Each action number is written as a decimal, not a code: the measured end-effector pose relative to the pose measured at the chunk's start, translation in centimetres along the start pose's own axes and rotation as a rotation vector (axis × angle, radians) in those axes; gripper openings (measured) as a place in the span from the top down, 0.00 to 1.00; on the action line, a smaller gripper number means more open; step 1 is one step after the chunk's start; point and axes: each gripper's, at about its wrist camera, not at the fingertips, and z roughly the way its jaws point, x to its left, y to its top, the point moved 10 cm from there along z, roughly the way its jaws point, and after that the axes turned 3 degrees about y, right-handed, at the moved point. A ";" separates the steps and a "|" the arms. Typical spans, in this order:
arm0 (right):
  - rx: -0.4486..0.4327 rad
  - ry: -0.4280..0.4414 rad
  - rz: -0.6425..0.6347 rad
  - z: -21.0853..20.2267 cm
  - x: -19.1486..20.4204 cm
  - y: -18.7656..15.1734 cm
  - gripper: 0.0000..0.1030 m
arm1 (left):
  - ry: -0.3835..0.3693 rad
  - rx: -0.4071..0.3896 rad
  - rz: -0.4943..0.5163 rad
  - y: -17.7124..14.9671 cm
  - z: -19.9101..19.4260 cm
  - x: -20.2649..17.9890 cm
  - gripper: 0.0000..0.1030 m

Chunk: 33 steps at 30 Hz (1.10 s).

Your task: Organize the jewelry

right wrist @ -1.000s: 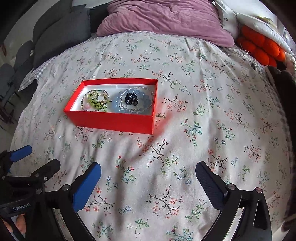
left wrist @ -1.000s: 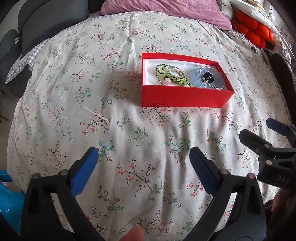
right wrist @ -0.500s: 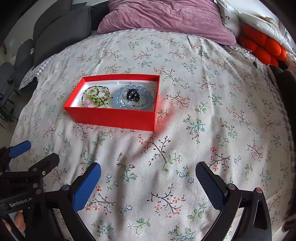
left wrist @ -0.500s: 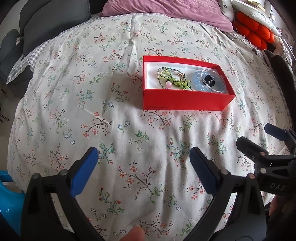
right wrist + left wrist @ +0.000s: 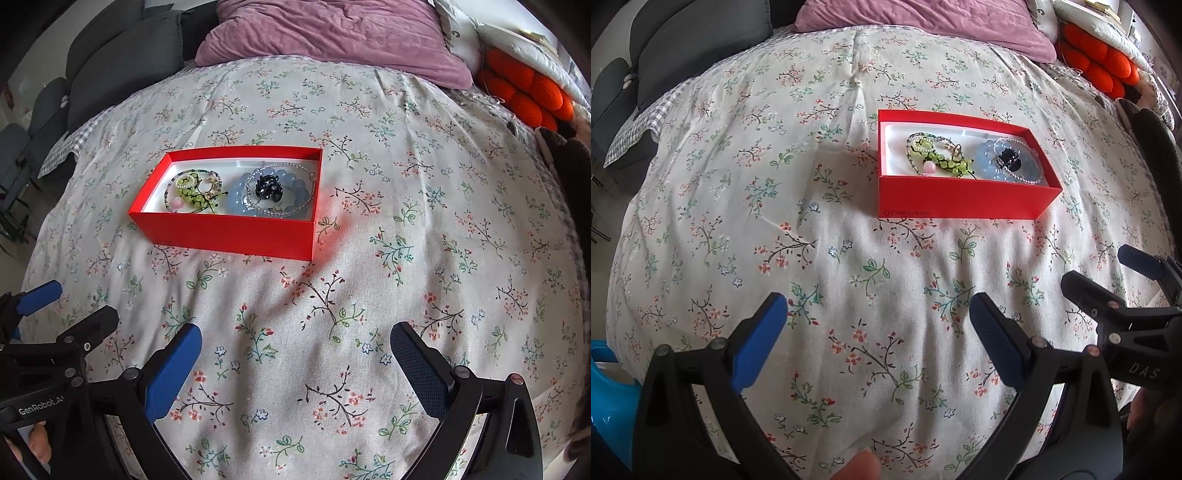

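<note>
A red box (image 5: 960, 201) (image 5: 229, 232) with a white lining sits on the floral bedspread. Inside lie a green bead bracelet (image 5: 932, 155) (image 5: 192, 190), a pale blue bead bracelet (image 5: 988, 160) (image 5: 236, 201), a clear bead strand and a black flower piece (image 5: 1010, 159) (image 5: 267, 188). My left gripper (image 5: 877, 317) is open and empty, well short of the box. My right gripper (image 5: 295, 349) is also open and empty, near the bed's front. Each gripper shows at the edge of the other's view: the right one (image 5: 1108, 280), the left one (image 5: 70, 302).
A purple pillow (image 5: 332, 33) lies at the head of the bed, with an orange cushion (image 5: 528, 96) at the far right. Dark grey cushions (image 5: 122, 62) line the left side. A blue object (image 5: 605, 387) is at the lower left. A fingertip (image 5: 858, 467) shows at the bottom edge.
Both grippers have pulled back slightly and tilted down, so the box sits a little lower in both views. Both remain open and the jewelry lies where it was.
</note>
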 end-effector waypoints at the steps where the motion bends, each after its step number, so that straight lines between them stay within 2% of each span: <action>1: 0.000 0.000 0.000 0.0 0.0 0.0 0.00 | 0.000 -0.001 0.000 0.0 0.0 0.0 0.04; 33: 0.001 -0.003 0.000 0.2 0.0 -0.1 0.00 | 0.007 -0.002 0.008 -0.1 0.1 0.0 0.04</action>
